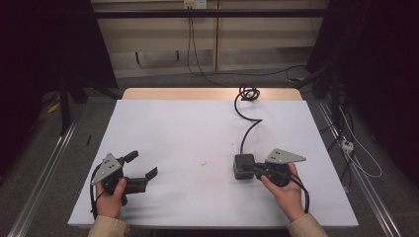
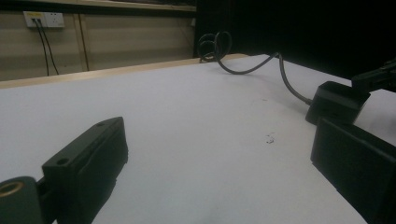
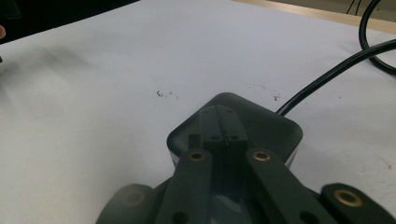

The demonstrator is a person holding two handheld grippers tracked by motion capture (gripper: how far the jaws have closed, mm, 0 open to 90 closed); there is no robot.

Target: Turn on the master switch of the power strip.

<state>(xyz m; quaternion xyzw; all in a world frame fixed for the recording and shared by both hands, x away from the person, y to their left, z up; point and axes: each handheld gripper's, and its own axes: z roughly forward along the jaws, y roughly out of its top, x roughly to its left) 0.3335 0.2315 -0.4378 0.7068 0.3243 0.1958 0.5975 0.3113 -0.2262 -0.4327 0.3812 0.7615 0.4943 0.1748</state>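
Resting at the near left of the white table top (image 1: 188,128), left gripper (image 1: 142,167) gaping wide, nothing between the jaws, person's left hand (image 1: 111,195) wrapped round the grip. Showing, in the left gripper view, both jaws far apart with bare white surface between them.

Lying just right of centre, dark grey box-shaped power adapter (image 1: 244,166), flat on the surface, its black cable (image 1: 247,126) snaking away to a coil near the far wooden edge.

Pressing down at the adapter's right side, right gripper (image 1: 258,170), held in the right hand (image 1: 284,190); in the right gripper view, jaws drawn together side by side on the adapter's top face, touching it, not straddling it. Appearing closed on nothing, merely bearing on the casing.

Judging the step: probably steadying or nudging the adapter, no grasp yet made. Calling next, likely, for parting the jaws and seating them round the casing's sides.

Noting room: broad open surface between the two grippers and beyond; near edge lying close behind both hands; cable limiting travel toward the left.
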